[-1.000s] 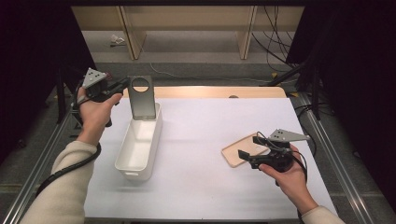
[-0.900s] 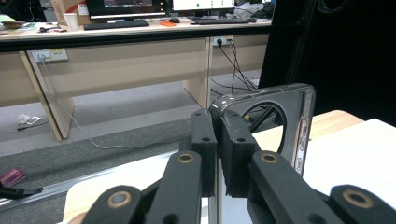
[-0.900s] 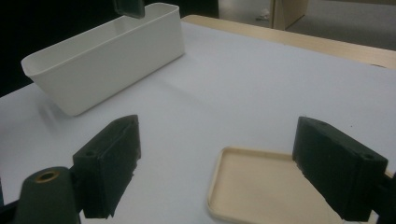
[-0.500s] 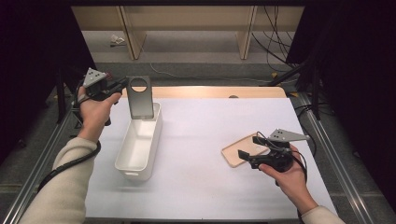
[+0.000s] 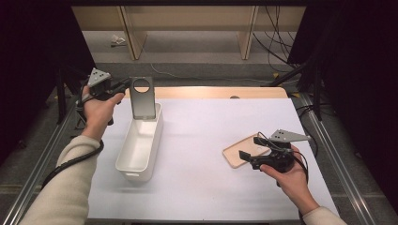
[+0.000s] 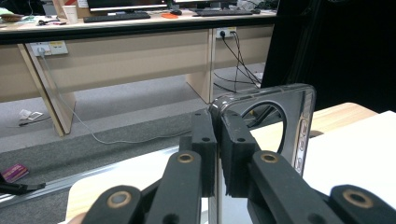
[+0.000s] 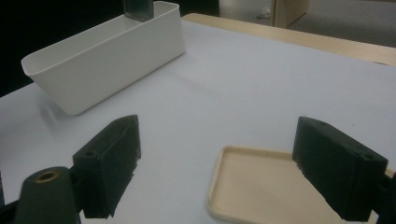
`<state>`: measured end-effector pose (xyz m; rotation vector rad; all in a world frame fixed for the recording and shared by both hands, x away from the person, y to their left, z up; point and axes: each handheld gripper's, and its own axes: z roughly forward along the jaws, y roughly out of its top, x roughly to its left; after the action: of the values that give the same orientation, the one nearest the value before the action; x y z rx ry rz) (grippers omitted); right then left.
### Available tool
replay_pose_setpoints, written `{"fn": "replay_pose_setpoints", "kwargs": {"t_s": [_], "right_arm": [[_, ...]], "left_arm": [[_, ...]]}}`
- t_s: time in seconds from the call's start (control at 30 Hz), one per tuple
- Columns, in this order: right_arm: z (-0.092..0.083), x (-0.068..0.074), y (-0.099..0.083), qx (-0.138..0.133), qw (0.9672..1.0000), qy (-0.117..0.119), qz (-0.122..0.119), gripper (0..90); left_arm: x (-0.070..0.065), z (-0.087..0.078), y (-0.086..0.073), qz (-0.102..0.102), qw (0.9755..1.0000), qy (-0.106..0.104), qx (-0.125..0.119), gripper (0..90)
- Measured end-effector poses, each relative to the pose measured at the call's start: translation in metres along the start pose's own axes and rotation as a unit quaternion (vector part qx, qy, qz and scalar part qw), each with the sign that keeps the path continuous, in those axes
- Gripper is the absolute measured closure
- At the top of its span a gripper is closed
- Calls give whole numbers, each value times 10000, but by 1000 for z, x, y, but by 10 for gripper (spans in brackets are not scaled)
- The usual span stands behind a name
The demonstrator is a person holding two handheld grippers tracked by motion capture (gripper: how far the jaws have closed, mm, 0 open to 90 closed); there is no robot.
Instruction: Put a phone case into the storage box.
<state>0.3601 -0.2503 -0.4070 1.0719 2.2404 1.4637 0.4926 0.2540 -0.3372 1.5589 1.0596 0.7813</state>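
1. Standing upright at the far end of the white bin [image 5: 141,145], the grey plate with a round hole [image 5: 142,98] is clamped by the left gripper [image 5: 123,86]
2. Right gripper [image 5: 248,147] hangs released over the beige tray [image 5: 239,152], right of the bin
3. No legible writing

Dark grey flat plate [image 5: 142,98] with a round hole near its top, held upright, lower edge inside the far end of a long white bin [image 5: 140,145], near the table's far-left corner
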Motion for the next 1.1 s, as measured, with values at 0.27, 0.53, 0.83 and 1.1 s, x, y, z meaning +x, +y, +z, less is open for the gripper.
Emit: {"fn": "replay_pose_setpoints", "kwargs": {"t_s": [0.27,0.53,0.83,1.1], "right_arm": [[1,0,0,13,10000,19,10,164],[1,0,0,9,10000,25,7,164],[1,0,0,23,10000,27,8,164],[1,0,0,24,10000,31,8,164]], "left_arm": [[-3,8,1,28,10000,17,32,846],[-3,15,-3,10,10000,11,98,847],[-2,21,-5,27,9999,7,148,846],[1,25,-7,11,9998,19,176,846]]}}
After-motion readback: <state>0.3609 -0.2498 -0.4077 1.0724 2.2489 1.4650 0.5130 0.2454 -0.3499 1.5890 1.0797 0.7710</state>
